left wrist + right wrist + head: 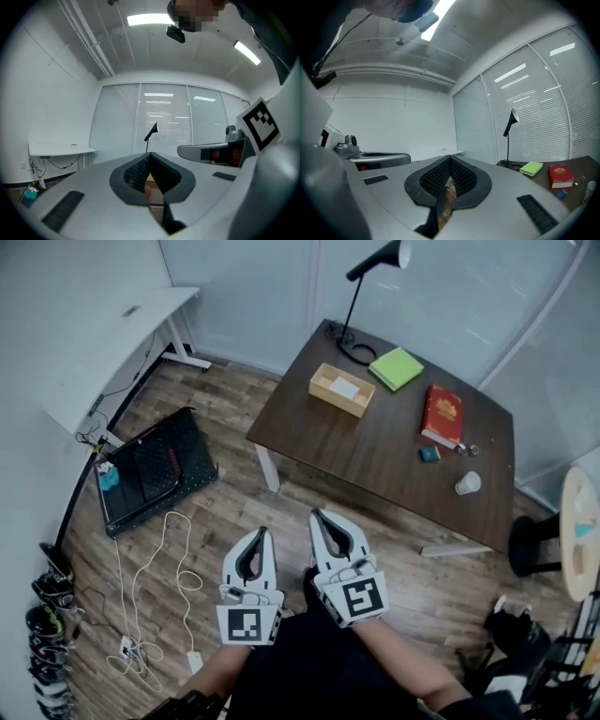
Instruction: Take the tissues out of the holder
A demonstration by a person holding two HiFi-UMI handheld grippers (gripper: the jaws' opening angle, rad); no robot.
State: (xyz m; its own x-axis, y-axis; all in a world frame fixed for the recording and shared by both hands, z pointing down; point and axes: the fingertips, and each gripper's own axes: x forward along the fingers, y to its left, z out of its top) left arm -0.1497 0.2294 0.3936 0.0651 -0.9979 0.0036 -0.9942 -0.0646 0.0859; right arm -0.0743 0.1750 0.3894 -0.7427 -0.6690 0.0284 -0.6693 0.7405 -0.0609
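A light wooden tissue holder [341,389] with white tissue showing in its top sits on the dark brown table [375,451], toward its far left end. Both grippers hang well short of the table, close to the person's body over the wooden floor. The left gripper [265,533] is shut with nothing in it; its tips meet in the left gripper view [150,154]. The right gripper [317,515] beside it is also shut and empty, its tips [450,158] pointing toward the table. Neither gripper view shows the holder.
On the table stand a black desk lamp [361,296], a green notepad [396,367], a red book [442,414], a small blue object [428,454] and a white cup [468,484]. A black case [155,470] and white cables [155,596] lie on the floor at left. A white desk [112,343] stands far left.
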